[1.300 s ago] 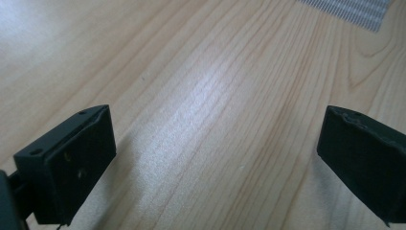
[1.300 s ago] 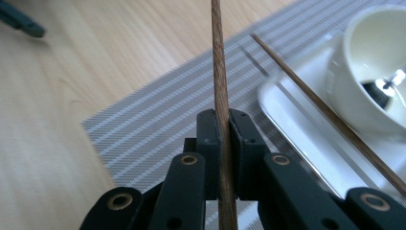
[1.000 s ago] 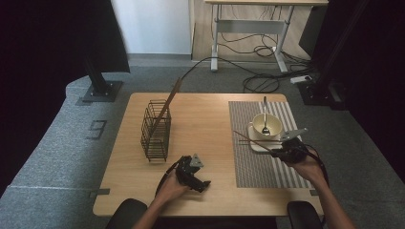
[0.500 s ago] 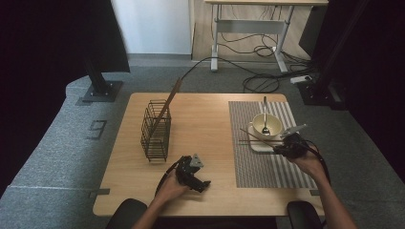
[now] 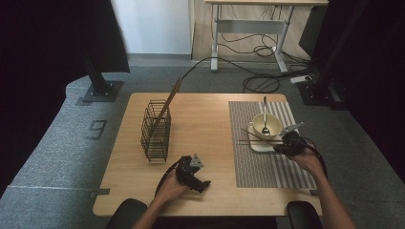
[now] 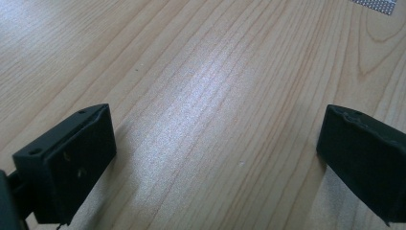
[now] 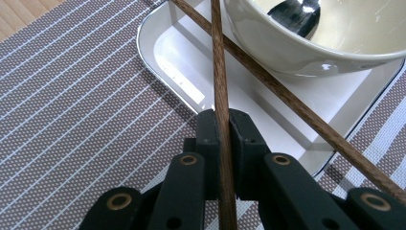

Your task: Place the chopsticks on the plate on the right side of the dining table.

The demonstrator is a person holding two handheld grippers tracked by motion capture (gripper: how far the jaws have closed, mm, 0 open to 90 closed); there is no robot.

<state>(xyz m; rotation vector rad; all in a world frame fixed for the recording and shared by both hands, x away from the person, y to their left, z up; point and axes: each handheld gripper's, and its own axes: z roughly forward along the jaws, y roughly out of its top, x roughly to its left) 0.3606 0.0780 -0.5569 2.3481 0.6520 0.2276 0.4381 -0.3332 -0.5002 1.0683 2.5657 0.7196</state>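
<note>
1. Pale wood desk (image 5: pixel 210 124) on grey carpet, dark curtains at both sides, another desk frame and cables behind.
2. Nearest: left tool (image 5: pixel 193 174) resting on bare wood, spread wide, nothing between; likely parked while the other hand works.
3. Right tool (image 7: pixel 222 125) pinched tight on one chopstick (image 7: pixel 218 62), gripped near its end, apparently to lay it beside its mate.
4. Second chopstick (image 7: pixel 282 98) lying slantwise across the white tray (image 7: pixel 177 62), crossing under the held one.
5. Tray sitting on the striped mat (image 5: pixel 267 157), carrying a cream bowl (image 5: pixel 266 125) with a spoon (image 5: pixel 265 117) inside.
6. Farther left: wire basket (image 5: pixel 155 130), upright, with a long wooden stick (image 5: pixel 167 106) leaning out.
</note>
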